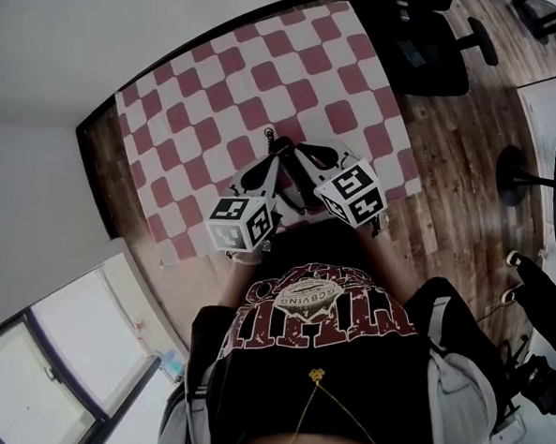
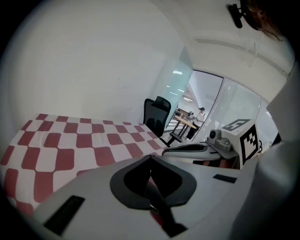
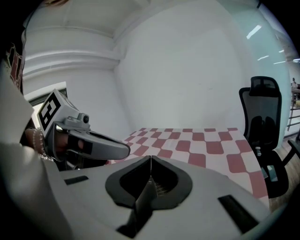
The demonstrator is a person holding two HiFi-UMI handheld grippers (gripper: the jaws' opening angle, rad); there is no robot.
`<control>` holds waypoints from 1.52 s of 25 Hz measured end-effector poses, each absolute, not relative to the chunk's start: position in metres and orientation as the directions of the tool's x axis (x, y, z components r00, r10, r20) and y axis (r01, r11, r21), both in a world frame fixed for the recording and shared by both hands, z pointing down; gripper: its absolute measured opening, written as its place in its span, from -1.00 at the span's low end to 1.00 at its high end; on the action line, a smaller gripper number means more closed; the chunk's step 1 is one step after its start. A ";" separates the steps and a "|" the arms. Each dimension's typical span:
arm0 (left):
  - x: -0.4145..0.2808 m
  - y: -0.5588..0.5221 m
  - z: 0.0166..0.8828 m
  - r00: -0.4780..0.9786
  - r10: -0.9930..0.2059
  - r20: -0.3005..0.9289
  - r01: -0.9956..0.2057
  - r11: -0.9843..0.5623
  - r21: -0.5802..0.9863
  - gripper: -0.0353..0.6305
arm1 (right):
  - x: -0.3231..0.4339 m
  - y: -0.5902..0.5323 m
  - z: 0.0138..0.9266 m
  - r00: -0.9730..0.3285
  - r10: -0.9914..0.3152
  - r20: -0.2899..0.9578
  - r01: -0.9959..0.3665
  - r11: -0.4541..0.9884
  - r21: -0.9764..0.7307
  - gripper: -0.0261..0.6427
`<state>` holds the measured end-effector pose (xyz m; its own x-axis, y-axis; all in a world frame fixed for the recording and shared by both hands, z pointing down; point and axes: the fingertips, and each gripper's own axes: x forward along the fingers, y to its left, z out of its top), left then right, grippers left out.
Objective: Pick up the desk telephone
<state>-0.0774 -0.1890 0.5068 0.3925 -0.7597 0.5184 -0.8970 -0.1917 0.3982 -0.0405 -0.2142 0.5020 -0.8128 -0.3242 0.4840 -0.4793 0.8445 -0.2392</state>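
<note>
No desk telephone shows in any view. A table with a red-and-white checked cloth (image 1: pixel 216 96) lies in front of me. Both grippers hover side by side over its near edge, pointing across it. My left gripper (image 1: pixel 271 144) has its jaws together with nothing between them; in its own view they meet at a point (image 2: pixel 150 158) above the cloth (image 2: pixel 70 140). The right gripper (image 1: pixel 299 151) is also shut and empty, its jaws closed on each other (image 3: pixel 150 159). Each gripper sees the other beside it: the right one (image 2: pixel 187 149), the left one (image 3: pixel 101 146).
A black office chair (image 1: pixel 426 38) stands at the table's far right corner, also seen from the grippers (image 2: pixel 154 115) (image 3: pixel 265 122). White walls run along the table's far and left sides. Wooden floor (image 1: pixel 461 149) lies to the right. A person stands far off behind glass (image 2: pixel 200 117).
</note>
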 end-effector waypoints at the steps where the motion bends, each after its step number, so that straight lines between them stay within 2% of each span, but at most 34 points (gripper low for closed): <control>1: -0.079 -0.188 0.508 0.401 -0.755 0.519 -0.894 -0.199 0.401 -0.87 | -0.042 -0.213 0.505 -0.805 -0.330 0.493 -0.489 0.839 -0.238 -0.87; 16: -0.105 -0.168 0.520 0.487 -0.695 0.529 -0.858 -0.267 0.440 -0.87 | -0.057 -0.190 0.544 -0.712 -0.363 0.601 -0.585 0.780 -0.221 -0.87; 24: -0.109 -0.165 0.524 0.527 -0.665 0.529 -0.837 -0.300 0.457 -0.87 | -0.052 -0.189 0.566 -0.616 -0.387 0.686 -0.638 0.756 -0.146 -0.87; 36: -0.111 -0.167 0.531 0.586 -0.617 0.525 -0.802 -0.351 0.484 -0.87 | -0.051 -0.185 0.576 -0.549 -0.427 0.718 -0.690 0.717 -0.102 -0.86; 38: -0.111 -0.167 0.531 0.594 -0.611 0.523 -0.797 -0.358 0.487 -0.87 | -0.051 -0.184 0.577 -0.541 -0.433 0.721 -0.696 0.711 -0.095 -0.79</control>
<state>-0.1108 -0.1675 0.5313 0.5944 -0.6106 0.5233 -0.7965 -0.3576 0.4875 -0.0506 -0.1840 0.5766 -0.5409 -0.4332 0.7209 -0.6965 0.7112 -0.0951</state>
